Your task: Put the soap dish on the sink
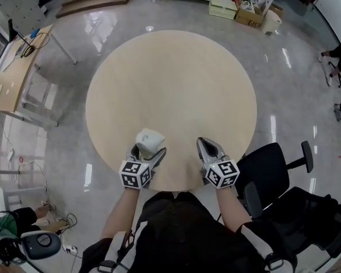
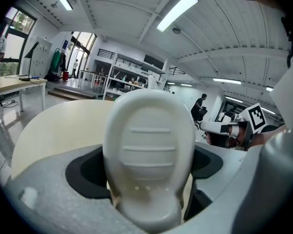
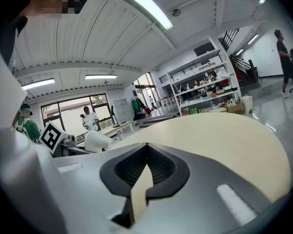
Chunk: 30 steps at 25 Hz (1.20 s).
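left gripper (image 1: 149,151) clamped on the soap dish (image 2: 149,150), long axis sticking out past the jaws; right gripper (image 1: 206,143) pinched shut, empty; no sink in view afaict

A: Where is there open room?

B: The round pale wooden tabletop (image 1: 170,78) lies bare across the middle and top of the head view.

A: What stands in the way?

B: A black swivel office chair (image 1: 273,172) crowds the table's lower-right edge. A light wooden desk (image 1: 14,75) stands apart at far left. A white ridged plastic soap dish (image 2: 149,150) fills the jaws of the left gripper (image 1: 149,151).
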Tool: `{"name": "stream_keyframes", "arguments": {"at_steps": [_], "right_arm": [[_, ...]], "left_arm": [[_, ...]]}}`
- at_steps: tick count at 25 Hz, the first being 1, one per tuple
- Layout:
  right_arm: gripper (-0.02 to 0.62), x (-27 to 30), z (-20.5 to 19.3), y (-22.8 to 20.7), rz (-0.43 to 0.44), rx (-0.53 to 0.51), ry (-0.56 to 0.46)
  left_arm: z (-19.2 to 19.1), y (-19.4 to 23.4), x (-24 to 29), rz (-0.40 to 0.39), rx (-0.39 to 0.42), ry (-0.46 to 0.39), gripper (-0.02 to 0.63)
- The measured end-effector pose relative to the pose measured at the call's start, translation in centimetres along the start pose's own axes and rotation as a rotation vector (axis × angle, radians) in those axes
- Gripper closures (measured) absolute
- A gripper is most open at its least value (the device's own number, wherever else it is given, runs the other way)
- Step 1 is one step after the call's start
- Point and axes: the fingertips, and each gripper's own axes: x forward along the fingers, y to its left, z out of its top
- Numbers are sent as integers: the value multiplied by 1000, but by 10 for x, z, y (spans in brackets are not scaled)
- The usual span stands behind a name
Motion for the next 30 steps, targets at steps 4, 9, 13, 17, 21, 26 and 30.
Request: {"name": "stream_keyframes", "arguments": {"at_steps": [4,9,13,17,21,26,30], "right_arm": [[589,1,-25,-4,-21,22,51],[589,-1,-45,-4,-34,47,91],[589,-5,-70,-4,-54,80,147],[589,-5,-92,-5,-60,99,200],[589,-6,-100,-6,-66,113,220],[589,-6,-103,-4,-69,119,225],[589,-12,-107,-5,-84,133,230]], "left_arm": [[-19,2,9,4,-13,68,137],[-42,4,14,4,-5,154,137],[-70,9,16,19,10,257,137],[-90,13,23,21,32,336,137],[-104,11,32,10,78,414,137],[-116,13,46,-5,214,494,137],[-125,5,55,-34,310,565,137]]}}
